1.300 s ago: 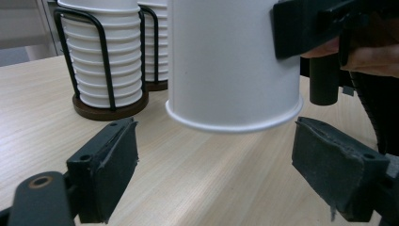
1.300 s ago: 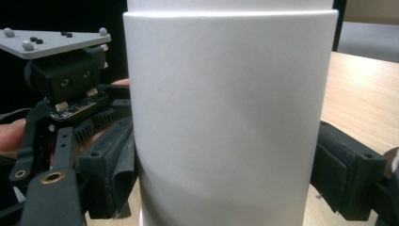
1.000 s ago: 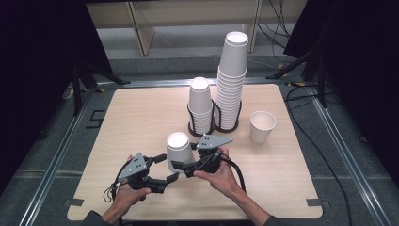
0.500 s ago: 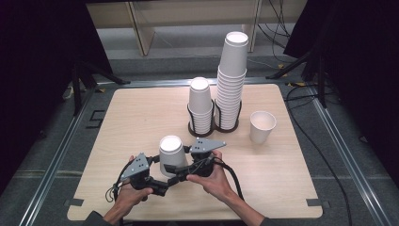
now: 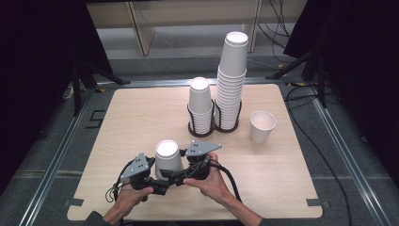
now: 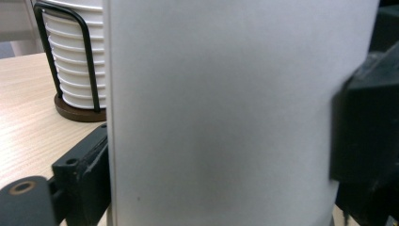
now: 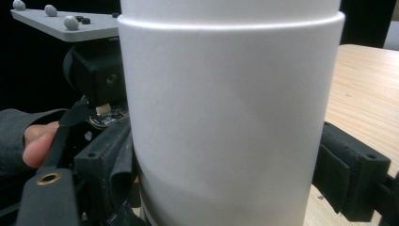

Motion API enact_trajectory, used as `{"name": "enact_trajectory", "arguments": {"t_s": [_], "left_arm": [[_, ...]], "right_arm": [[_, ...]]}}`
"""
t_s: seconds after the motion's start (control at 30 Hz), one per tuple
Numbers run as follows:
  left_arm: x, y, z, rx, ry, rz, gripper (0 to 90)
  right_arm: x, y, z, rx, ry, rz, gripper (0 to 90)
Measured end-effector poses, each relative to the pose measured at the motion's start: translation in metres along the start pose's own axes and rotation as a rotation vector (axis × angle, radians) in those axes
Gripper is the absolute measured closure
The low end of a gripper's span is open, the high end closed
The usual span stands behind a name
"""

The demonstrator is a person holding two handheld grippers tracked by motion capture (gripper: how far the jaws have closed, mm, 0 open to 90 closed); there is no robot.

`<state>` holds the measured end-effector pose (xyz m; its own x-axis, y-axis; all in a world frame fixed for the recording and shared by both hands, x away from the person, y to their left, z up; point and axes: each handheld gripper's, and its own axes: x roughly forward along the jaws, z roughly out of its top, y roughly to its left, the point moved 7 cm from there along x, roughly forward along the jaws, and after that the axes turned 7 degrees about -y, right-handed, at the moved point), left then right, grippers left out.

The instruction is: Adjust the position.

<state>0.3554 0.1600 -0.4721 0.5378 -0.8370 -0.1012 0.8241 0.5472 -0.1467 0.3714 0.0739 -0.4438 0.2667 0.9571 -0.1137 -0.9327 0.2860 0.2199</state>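
A plain white paper cup [image 5: 168, 159] stands upside down near the front edge of a light wooden table [image 5: 141, 108], in front of the black wire cup rack [image 5: 214, 123] and a little to its left, gripped from both sides by a person's two handheld tools. The cup is smooth and unmarked, its flat base facing up. The left gripper [image 5: 157, 184] has just been closing its jaws; in the left gripper view its black pads press on both sides of the cup wall [image 6: 221, 113]. The right gripper [image 5: 176, 175] holds the same cup, its jaws set against both flanks in the right gripper view [image 7: 230, 122].

From left to right, the high view takes in the short stack of cups [image 5: 200, 104] in the rack, the tall stack [image 5: 231, 80] beside it, and a single upright cup [image 5: 262, 126] standing to the rack's right. The left gripper view adds the ribbed rims of stacked cups [image 6: 77, 66] behind a rack wire. The right gripper view shows a raised band round the held cup, the left gripper's grey plate [image 7: 66, 23], and a fingertip [image 7: 40, 146]. No brand, label or writing can be read anywhere.
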Motion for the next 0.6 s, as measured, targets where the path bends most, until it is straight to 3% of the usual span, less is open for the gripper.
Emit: {"name": "enact_trajectory", "arguments": {"t_s": [0.03,0.07,0.17,0.23,0.33,0.37,0.4,0.5,0.53,0.57,0.6], "left_arm": [[0.001,-0.001,0.001,-0.002,-0.011,-0.001,9.7],[-0.001,0.0,0.0,0.013,0.012,0.012,10.5],[0.0,0.0,-0.001,0.018,0.006,0.006,12.4],[-0.003,0.002,-0.002,0.031,0.036,0.014,13.5],[-0.001,0.001,-0.002,0.037,0.028,0.003,14.4],[-0.002,0.0,-0.002,0.048,0.036,0.003,14.5],[-0.002,0.001,-0.002,0.061,0.045,0.007,14.6],[-0.003,0.0,-0.004,0.097,0.078,0.016,15.3],[-0.001,-0.001,-0.004,0.095,0.067,0.011,15.4],[-0.001,-0.001,-0.005,0.108,0.078,0.01,15.7],[-0.001,-0.001,-0.006,0.121,0.09,0.007,15.9]], "right_arm": [[-0.001,0.0,0.0,0.004,0.008,0.0,16.3],[-0.001,0.002,0.0,0.031,0.014,0.014,15.8],[-0.004,0.002,0.002,0.022,0.039,0.019,15.5],[-0.006,-0.001,0.007,-0.03,0.04,-0.009,15.3],[-0.012,-0.002,0.016,-0.043,0.04,-0.015,15.0],[-0.015,-0.001,0.019,-0.018,0.046,-0.015,15.1],[-0.016,-0.003,0.023,-0.047,0.031,-0.006,15.1],[-0.024,-0.003,0.028,-0.034,0.07,-0.003,15.2],[-0.026,-0.005,0.03,-0.065,0.074,0.0,15.2],[-0.028,-0.003,0.031,-0.038,0.091,0.003,15.2],[-0.028,-0.005,0.033,-0.067,0.091,0.007,15.2]]}}
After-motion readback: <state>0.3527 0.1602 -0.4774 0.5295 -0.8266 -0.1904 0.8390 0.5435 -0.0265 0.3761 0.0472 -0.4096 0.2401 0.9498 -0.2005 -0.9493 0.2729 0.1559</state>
